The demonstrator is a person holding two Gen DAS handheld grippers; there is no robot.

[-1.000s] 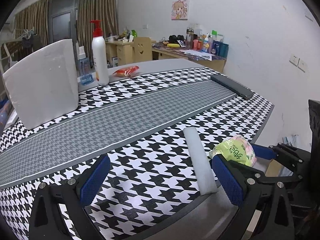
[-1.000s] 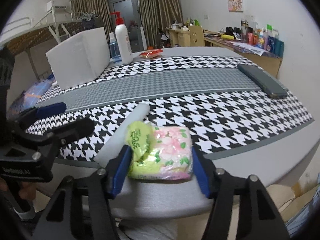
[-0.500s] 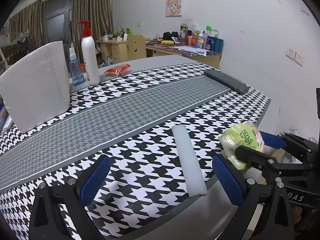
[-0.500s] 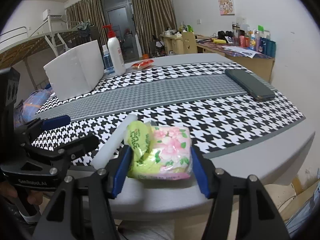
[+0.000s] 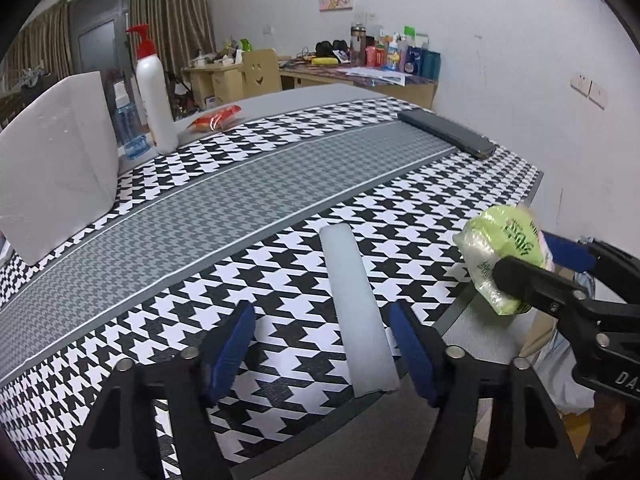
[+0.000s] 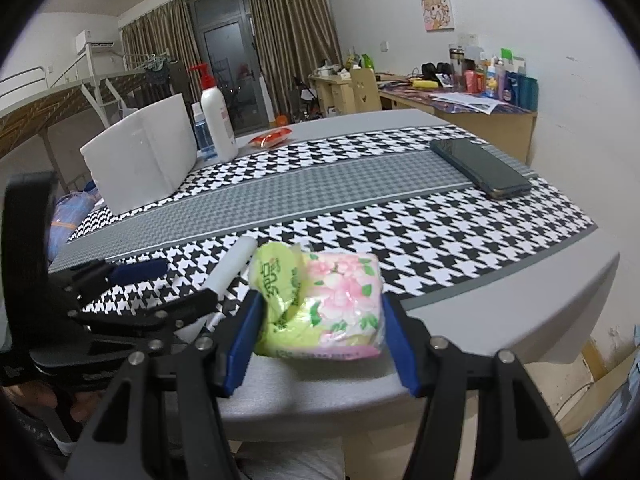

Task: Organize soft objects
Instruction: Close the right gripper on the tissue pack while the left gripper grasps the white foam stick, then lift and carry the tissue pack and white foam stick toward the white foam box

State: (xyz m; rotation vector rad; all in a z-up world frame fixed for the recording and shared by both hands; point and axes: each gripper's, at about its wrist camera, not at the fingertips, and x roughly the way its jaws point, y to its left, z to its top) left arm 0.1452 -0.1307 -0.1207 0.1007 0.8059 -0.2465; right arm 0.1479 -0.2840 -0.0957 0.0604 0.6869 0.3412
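While the right hand-held gripper [image 6: 316, 340] clamps the floral tissue pack [image 6: 320, 306] above the bench [image 6: 520, 312] edge at 6 o'clock, the left hand-held gripper [image 5: 322, 344] stands parted astride the near end of the white foam roll [image 5: 354, 308], lying on the houndstooth cloth [image 5: 280, 184].

A grey counter [image 6: 540, 304] carries a black-and-white houndstooth cloth with a grey middle band [image 5: 224, 208]. On it stands a white plastic pump bottle with a red nozzle [image 5: 154, 96], just beside a small clear blue-tinted bottle [image 5: 130, 128]. A red snack packet [image 5: 216, 117] lies near them. A dark flat rectangular case [image 6: 480, 168] rests at the cloth's far end. A cartoon picture [image 6: 438, 8] hangs on the white wall.
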